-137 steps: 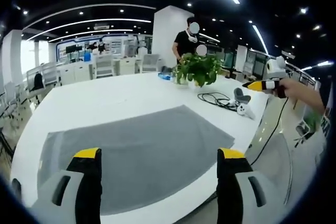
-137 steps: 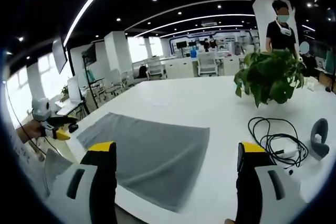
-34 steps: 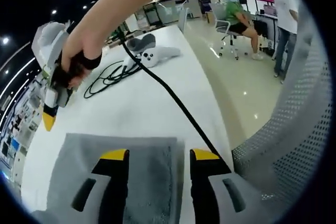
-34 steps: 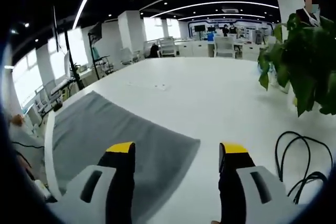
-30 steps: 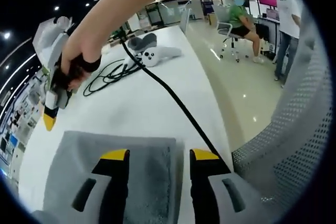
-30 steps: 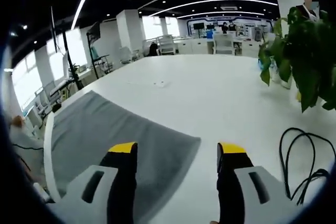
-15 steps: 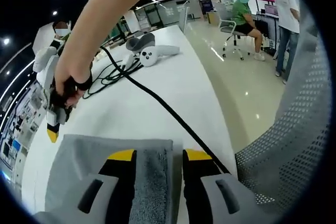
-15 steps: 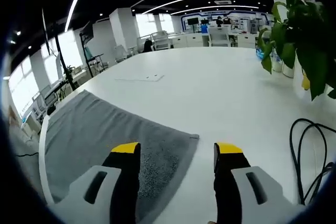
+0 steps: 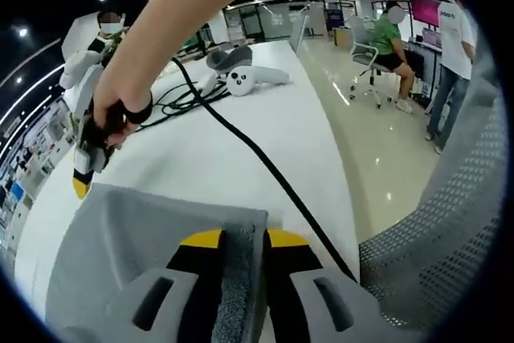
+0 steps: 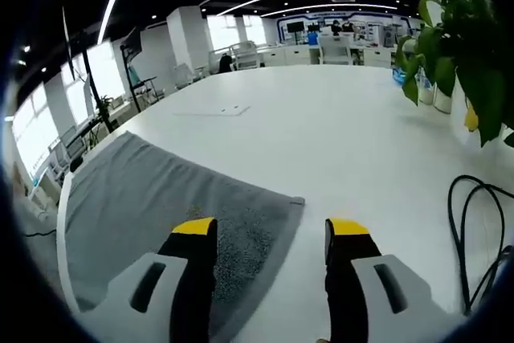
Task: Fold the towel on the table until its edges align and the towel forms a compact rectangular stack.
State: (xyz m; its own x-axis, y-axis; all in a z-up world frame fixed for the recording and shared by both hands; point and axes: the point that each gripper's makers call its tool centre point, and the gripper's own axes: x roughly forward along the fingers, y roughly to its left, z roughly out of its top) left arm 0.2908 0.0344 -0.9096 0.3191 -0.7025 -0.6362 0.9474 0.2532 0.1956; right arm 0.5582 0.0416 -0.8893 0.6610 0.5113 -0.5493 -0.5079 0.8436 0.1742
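The grey towel (image 9: 136, 234) lies flat on the white table (image 9: 273, 130) near its edge. My left gripper (image 9: 243, 240) has its jaws closed down on the towel's near corner, a strip of cloth pinched between them. In the left gripper view a hand holds my right gripper (image 9: 80, 186) over the towel's far corner, yellow tip pointing down. In the right gripper view the towel (image 10: 152, 198) spreads to the left, and my right gripper (image 10: 269, 230) stands open, straddling the towel's corner (image 10: 295, 199), with the left jaw over the cloth.
A black cable (image 9: 265, 166) runs across the table beside the towel corner, from a coil near white controllers (image 9: 245, 78). A mesh chair (image 9: 450, 247) stands past the table edge. A potted plant (image 10: 462, 46) and more cable (image 10: 474, 222) lie on the right. People are at the back.
My left gripper's jaws have drawn together onto the towel's corner. The right gripper has come lower and closer to the other corner, its jaws still apart.
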